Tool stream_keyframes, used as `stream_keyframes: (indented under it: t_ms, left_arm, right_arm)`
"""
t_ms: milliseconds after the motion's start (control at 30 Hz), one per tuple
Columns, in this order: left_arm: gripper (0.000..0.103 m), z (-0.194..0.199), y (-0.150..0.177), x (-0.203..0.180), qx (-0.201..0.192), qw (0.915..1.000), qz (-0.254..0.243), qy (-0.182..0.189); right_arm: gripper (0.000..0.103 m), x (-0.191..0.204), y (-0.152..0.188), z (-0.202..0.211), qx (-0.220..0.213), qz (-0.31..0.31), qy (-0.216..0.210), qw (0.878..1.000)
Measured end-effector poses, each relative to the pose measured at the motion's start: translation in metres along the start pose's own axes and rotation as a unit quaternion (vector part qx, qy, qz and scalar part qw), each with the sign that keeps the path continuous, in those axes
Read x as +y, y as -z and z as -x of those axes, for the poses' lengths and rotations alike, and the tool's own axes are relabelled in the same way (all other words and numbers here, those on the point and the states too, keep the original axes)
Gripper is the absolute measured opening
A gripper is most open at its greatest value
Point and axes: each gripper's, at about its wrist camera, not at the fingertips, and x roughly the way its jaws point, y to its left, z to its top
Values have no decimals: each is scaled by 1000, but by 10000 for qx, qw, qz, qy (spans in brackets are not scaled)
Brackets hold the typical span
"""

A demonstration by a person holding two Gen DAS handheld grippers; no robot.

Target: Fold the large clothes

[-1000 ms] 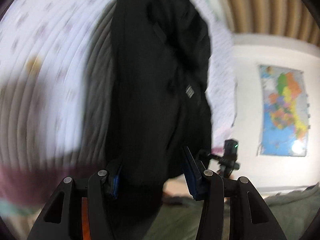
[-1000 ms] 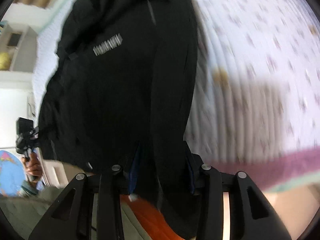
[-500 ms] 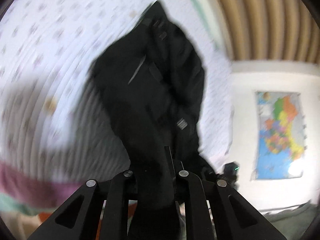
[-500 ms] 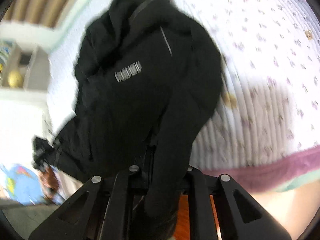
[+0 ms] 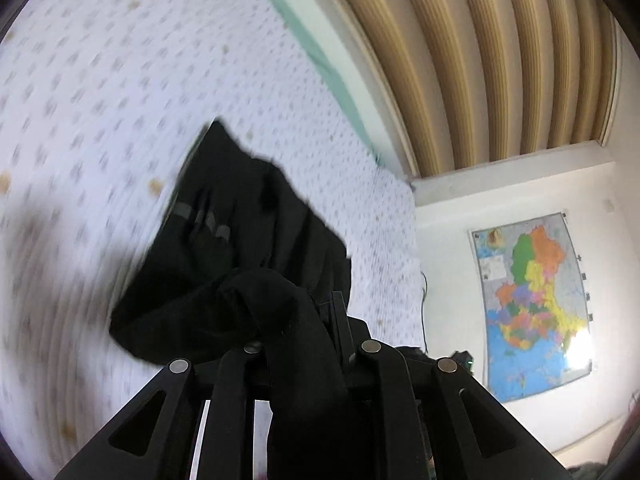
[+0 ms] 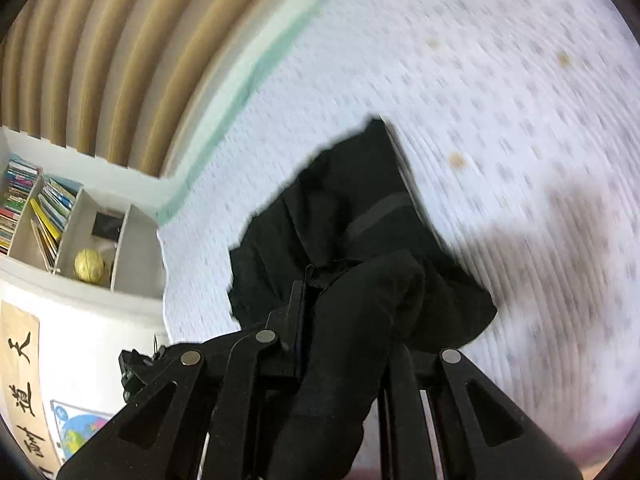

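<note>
A black jacket (image 5: 240, 256) with a grey striped mark lies bunched on the white flower-patterned bed cover (image 5: 100, 92). My left gripper (image 5: 296, 320) is shut on a fold of the jacket, which drapes back over its fingers. In the right wrist view the same jacket (image 6: 360, 216) spreads ahead on the bed cover (image 6: 500, 92). My right gripper (image 6: 348, 312) is shut on another fold of it, and the cloth hangs down between the fingers. The fingertips of both are hidden by cloth.
A slatted tan headboard (image 5: 480, 60) rises behind the bed. A coloured wall map (image 5: 532, 304) hangs on the white wall to the right. A white shelf with books and a yellow ball (image 6: 90, 266) stands to the left. A black camera stand (image 6: 136, 368) is near it.
Both grippers closed from open onto the jacket, then swung toward the headboard. The jacket went from stretched long to folded over and bunched short.
</note>
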Motion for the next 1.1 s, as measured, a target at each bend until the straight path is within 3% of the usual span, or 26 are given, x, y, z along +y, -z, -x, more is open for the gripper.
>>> stream_keyframes:
  t_ms: [133, 300, 500, 700, 767, 900, 1000, 1067, 1100]
  left_arm:
    - [17, -25, -49, -11, -275, 9996, 4, -116]
    - [19, -88, -104, -1, -257, 9955, -29, -911]
    - [24, -183, -128, 66, 320, 9796, 180, -1974]
    - [24, -222, -121, 88, 555, 9680, -103, -2444]
    - [24, -220, -123, 81, 709, 9664, -312, -2450]
    - [31, -200, -123, 62, 1165, 9649, -633, -2269]
    - [42, -169, -121, 48, 1257, 9705, -599, -1969]
    - [59, -134, -115, 33, 1191, 9766, -659, -1667]
    - [61, -124, -114, 29, 1135, 9777, -687, -1631]
  right_arm:
    - [20, 20, -58, -18, -154, 41, 246, 9996]
    - [26, 11, -118, -88, -30, -240, 766, 9968]
    - [26, -43, -124, -193, 604, -422, 1622, 9840]
    - [25, -66, -111, -241, 872, -270, 1967, 9762]
    - [25, -62, -114, -237, 939, -205, 1938, 9763]
    - [31, -58, -118, -206, 857, -393, 1410, 9855]
    - [39, -52, -113, -172, 905, -491, 853, 9910]
    - [48, -45, -108, -150, 1023, -346, 576, 9925]
    - [49, -41, -106, -138, 1070, -205, 507, 9928]
